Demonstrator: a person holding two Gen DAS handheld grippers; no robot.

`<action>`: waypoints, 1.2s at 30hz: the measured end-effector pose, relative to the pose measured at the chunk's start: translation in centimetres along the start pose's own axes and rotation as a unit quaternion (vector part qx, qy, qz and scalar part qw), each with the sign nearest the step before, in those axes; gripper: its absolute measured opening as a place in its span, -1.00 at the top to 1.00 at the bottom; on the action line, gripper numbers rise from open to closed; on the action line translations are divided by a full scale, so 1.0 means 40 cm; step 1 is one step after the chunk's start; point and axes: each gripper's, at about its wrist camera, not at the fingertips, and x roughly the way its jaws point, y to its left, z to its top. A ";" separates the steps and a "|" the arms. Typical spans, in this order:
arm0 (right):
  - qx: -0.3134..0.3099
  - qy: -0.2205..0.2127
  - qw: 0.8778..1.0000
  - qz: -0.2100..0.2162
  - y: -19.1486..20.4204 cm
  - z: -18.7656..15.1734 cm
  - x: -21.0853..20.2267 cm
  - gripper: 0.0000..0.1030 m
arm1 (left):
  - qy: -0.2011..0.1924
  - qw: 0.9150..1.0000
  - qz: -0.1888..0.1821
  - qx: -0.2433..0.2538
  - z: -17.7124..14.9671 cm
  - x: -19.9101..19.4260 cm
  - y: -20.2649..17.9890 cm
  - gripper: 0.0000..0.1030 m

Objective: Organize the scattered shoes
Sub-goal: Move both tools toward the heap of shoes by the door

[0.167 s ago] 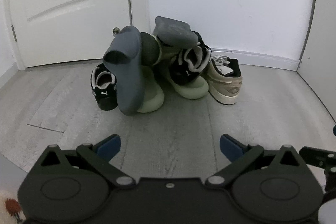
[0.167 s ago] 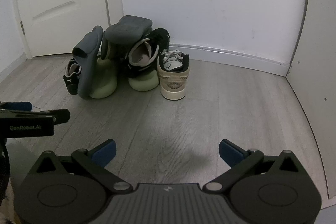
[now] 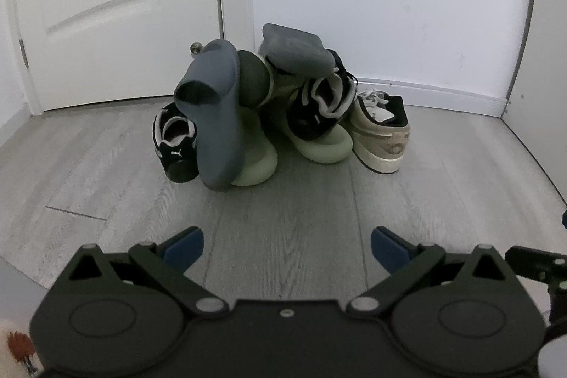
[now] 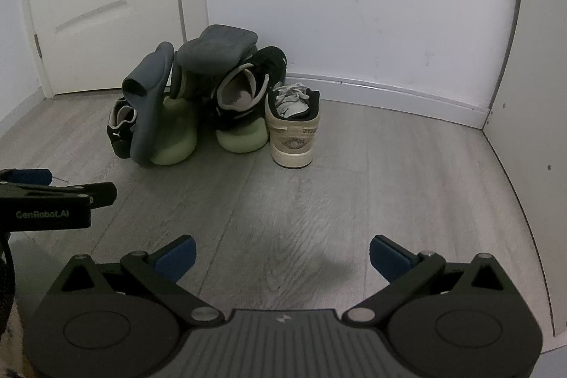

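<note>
I saw my left gripper (image 3: pixel 287 247) as matte black: two round housings, angled linkage arms with silver pivot screws, blue fingertip pads (image 3: pixel 184 245). My right gripper (image 4: pixel 281 255) matched it, with a ribbed grey centre plate. At nine o'clock, white "GenRobot.AI" lettering.

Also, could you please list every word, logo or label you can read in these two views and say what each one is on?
"GenRobot.AI": pale lettering on the side of the left gripper, seen in the right wrist view.
Leaping-cat logo, no words: white, on the heel of the black sneaker.
Winged emblem on the heel of the beige sneaker: too blurred to read.
Insole print inside the tilted black sneaker: too small to read.
</note>
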 end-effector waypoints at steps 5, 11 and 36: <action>-0.002 0.000 1.000 0.000 0.004 -0.005 -0.002 -1.00 | -0.005 1.000 0.000 0.007 -0.004 -0.005 0.001 -0.98; -0.004 0.001 1.000 0.001 0.003 -0.005 -0.004 -1.00 | 0.005 1.000 0.015 0.007 -0.009 0.000 -0.036 -0.99; -0.008 0.005 1.000 0.003 -0.007 -0.003 0.007 -1.00 | 0.010 1.000 0.006 0.009 -0.014 -0.010 -0.045 -0.99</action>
